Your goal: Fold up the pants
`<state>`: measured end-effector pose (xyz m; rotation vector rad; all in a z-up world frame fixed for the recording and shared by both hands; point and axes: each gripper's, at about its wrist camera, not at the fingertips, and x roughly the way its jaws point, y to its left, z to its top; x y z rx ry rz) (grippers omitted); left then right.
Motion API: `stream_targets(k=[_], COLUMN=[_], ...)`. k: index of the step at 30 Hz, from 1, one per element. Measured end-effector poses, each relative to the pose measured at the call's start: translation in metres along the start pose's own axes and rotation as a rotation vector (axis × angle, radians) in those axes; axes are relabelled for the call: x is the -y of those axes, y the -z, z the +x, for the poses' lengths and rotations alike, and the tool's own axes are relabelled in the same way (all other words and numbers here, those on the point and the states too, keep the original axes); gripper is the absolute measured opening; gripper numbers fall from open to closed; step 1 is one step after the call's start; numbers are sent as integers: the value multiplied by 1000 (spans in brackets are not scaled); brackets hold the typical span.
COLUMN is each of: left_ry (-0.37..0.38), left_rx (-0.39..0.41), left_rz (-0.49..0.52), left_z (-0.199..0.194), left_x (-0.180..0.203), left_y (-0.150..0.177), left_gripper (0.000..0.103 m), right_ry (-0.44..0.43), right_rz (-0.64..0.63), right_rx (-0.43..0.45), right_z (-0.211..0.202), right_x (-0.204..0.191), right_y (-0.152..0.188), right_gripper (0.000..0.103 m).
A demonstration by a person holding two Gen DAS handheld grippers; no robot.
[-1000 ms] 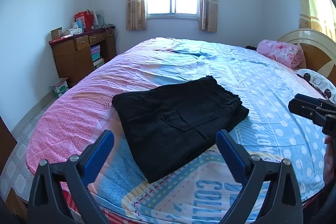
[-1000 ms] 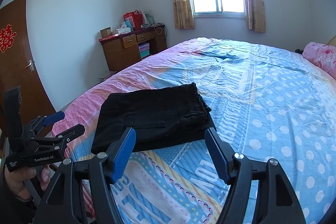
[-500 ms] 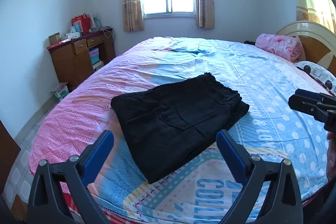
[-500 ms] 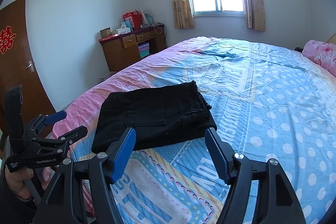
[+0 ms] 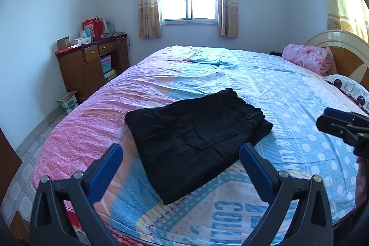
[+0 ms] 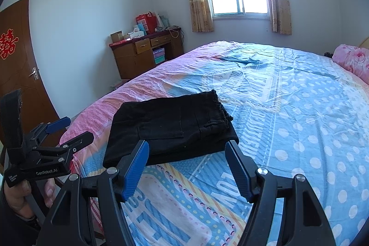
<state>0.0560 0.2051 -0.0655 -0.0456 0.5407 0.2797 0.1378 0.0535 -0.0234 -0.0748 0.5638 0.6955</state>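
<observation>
Black pants (image 5: pixel 196 137) lie folded into a compact rectangle on the bed, back pocket up; they also show in the right wrist view (image 6: pixel 170 123). My left gripper (image 5: pixel 180 153) is open and empty, held above the near edge of the bed, short of the pants. My right gripper (image 6: pixel 186 151) is open and empty, just short of the pants' near edge. The left gripper also shows at the left of the right wrist view (image 6: pixel 69 130), and the right gripper at the right edge of the left wrist view (image 5: pixel 341 123).
The bed (image 5: pixel 288 89) has a pink and blue patterned cover. A pink rolled quilt (image 5: pixel 306 57) and a headboard (image 5: pixel 346 52) are at the far right. A wooden desk (image 5: pixel 90 66) with boxes stands by the left wall. A brown door (image 6: pixel 18 61) is left.
Both grippers have drawn back and risen slightly from the pants. The pants lie as before, and both grippers stay open.
</observation>
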Motion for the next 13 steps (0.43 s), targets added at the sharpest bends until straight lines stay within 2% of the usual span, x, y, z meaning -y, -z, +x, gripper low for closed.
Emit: stream_targets(k=[3, 13], left_ry=[-12, 19], left_rx=[-8, -5], left_rz=[1, -19], left_z=[2, 1], left_x=[0, -4], left_y=[0, 2], left_gripper=[103, 103], right_ry=[-1, 3], right_rz=[-2, -21], right_rx=[1, -12], right_z=[-1, -7], right_x=[-2, -10], right_y=[0, 6], right_gripper=[70, 70])
